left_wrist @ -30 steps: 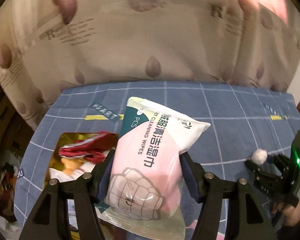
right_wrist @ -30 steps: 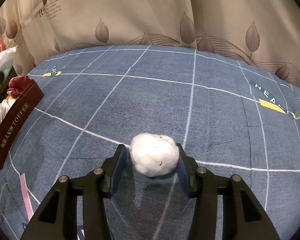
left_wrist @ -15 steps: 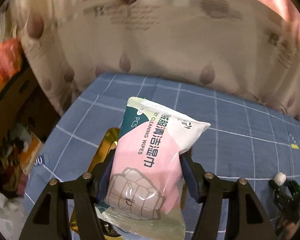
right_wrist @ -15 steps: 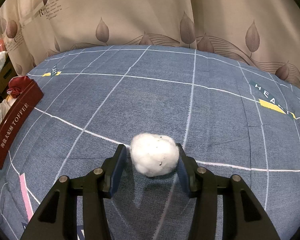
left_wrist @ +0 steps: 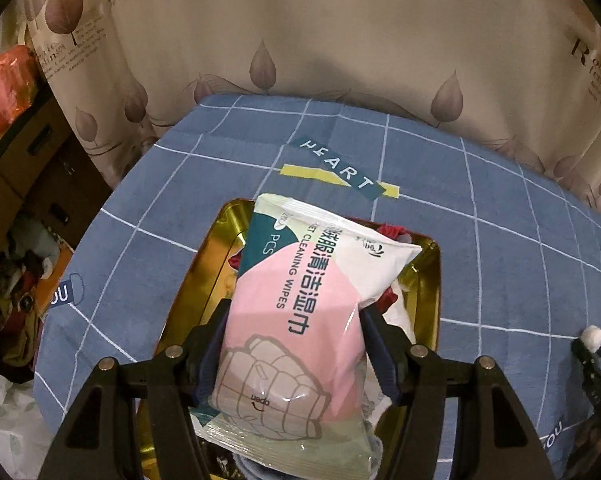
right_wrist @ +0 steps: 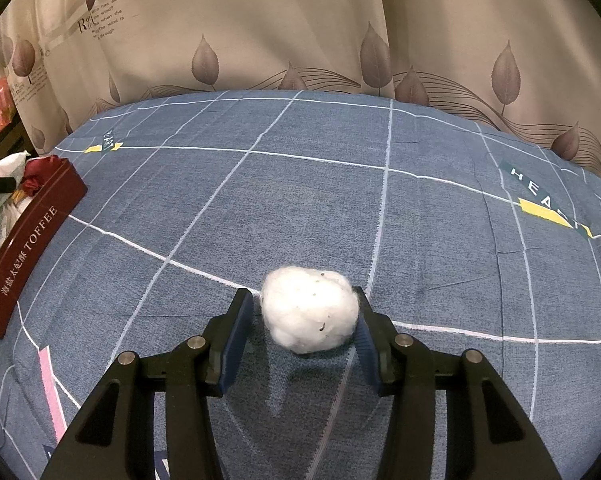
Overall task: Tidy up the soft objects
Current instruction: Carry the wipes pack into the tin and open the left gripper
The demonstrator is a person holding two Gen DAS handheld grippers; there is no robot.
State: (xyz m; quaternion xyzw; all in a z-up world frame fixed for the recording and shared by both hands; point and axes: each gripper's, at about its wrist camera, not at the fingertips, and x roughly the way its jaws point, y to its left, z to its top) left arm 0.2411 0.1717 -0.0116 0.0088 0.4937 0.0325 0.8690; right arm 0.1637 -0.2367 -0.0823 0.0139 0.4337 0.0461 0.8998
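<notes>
Left gripper point(left_wrist: 294, 364) has its fingers point(left_wrist: 210, 354) clamped on a wipes pack point(left_wrist: 300, 320), pads pressing both long sides near the pack's lower half. In the left view the pack fills centre frame and hangs over a gold-lined tin point(left_wrist: 430, 280); can't tell if its bottom edge touches anything inside. Red cloth point(left_wrist: 390, 231) and white soft bits peek out past the pack's upper and right edges, so the tin already has some items in it.

Right gripper point(right_wrist: 302, 330) brackets a cotton ball point(right_wrist: 309, 308), lower centre of the right view. Right pad touches the ball; a thin gap shows on the left side, so fingers are narrowed around it but prob not squeezing yet. Ball appears to sit on the blue checked sheet point(right_wrist: 420, 220), shadow directly under it. In the left view the same ball is a small white dot at far right point(left_wrist: 592, 336), well apart from the tin.

Right view, far left edge: the tin's maroon wall point(right_wrist: 32, 248) reads TOFFEE, w/ red cloth heaped above its rim.

Progress, as judged: partway. Done: some soft items in the tin. In hand: the pack, over the tin but not yet released. Left: drop the pack in, then carry the ball over to the tin. No other loose soft items visible on the sheet, so these two look like the last, though the views don't cover everything.
</notes>
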